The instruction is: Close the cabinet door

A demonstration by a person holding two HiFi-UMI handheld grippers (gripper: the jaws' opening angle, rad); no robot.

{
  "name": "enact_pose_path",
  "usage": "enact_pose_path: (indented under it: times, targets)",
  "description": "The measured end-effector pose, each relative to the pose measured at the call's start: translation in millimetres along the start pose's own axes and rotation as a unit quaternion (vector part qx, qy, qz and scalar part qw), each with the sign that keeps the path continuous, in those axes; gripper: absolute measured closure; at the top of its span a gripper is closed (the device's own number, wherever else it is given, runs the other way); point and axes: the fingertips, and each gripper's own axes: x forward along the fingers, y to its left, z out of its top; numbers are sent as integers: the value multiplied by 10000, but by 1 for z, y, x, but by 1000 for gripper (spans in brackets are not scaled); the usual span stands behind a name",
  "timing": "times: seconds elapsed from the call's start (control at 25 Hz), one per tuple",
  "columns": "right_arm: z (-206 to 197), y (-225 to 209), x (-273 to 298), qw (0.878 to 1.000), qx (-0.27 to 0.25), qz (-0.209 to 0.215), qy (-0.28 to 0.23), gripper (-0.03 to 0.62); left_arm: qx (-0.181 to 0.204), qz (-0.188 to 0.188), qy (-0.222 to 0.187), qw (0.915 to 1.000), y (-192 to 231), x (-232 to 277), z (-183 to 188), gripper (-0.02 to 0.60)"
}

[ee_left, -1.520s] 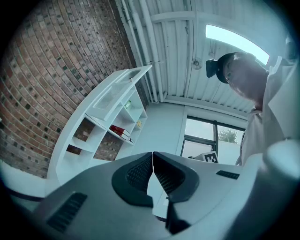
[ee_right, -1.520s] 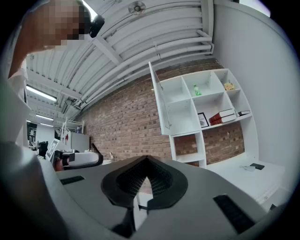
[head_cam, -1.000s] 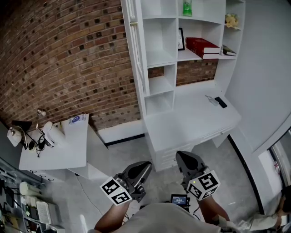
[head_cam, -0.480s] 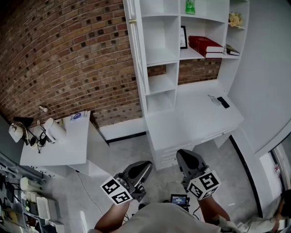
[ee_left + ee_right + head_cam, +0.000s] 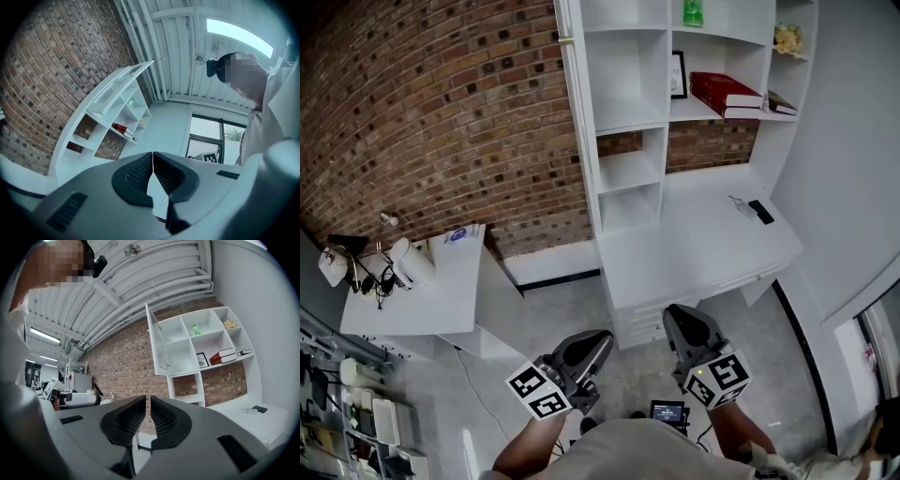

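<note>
cabinet door open, edge-on at upper left of shelf unit. left tool, right tool clenched, empty, well apart from it. best: approach, push outer face steadily.

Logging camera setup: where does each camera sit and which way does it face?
Head view: on the head, steeply down at the shelf unit and desk; both forearms, left gripper, right gripper show.
Left gripper view: on that gripper, tilted up toward the ceiling; shut jaws, white clothing.
Right gripper view: on that gripper, facing the open cabinet door; shut jaws.
Shared: all three show the red books.
</note>
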Motion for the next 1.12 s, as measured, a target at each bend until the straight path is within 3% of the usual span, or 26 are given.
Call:
enact_pose_path:
  times: [0.56,1.12]
  targets:
    - [7,-16,35,9991,-173,386,30,562,299,144,-99,9994,17,23,13,568]
    - [29,-43,128,9991,-305,-86,-292,562,350,-364,-81,9987,113,58,64,568]
